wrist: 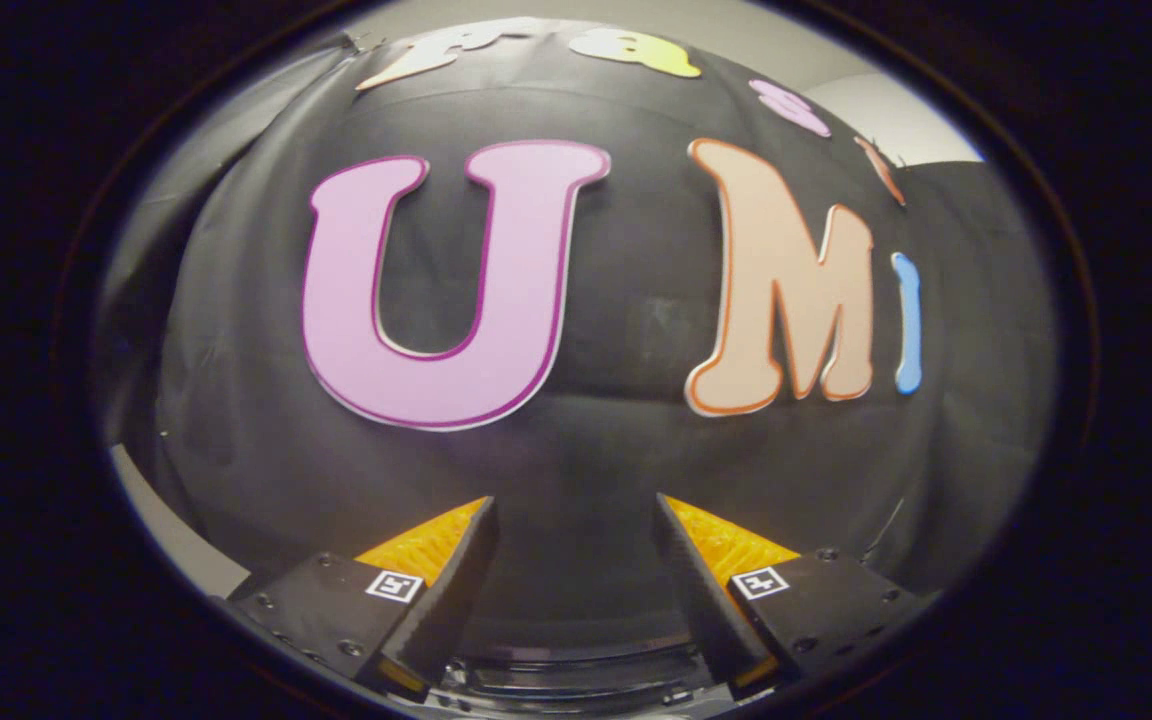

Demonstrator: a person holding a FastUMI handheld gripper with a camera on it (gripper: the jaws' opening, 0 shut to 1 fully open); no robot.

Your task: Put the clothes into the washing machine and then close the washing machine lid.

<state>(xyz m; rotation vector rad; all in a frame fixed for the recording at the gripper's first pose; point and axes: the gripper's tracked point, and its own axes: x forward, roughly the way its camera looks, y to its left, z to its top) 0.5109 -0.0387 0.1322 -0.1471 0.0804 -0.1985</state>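
Note:
My gripper (576, 505) is open, with a wide gap between its two fingers and nothing held. It is raised and points straight at the booth's black cloth wall (616, 440), which lies beyond the fingertips. Below the fingers, close to the gripper body, a dark curved rim (576, 670) shows; I cannot tell what it belongs to.
A pale strip of floor or wall (171, 540) shows past the cloth on the left. A light wall (896, 115) rises above the cloth at the upper right.

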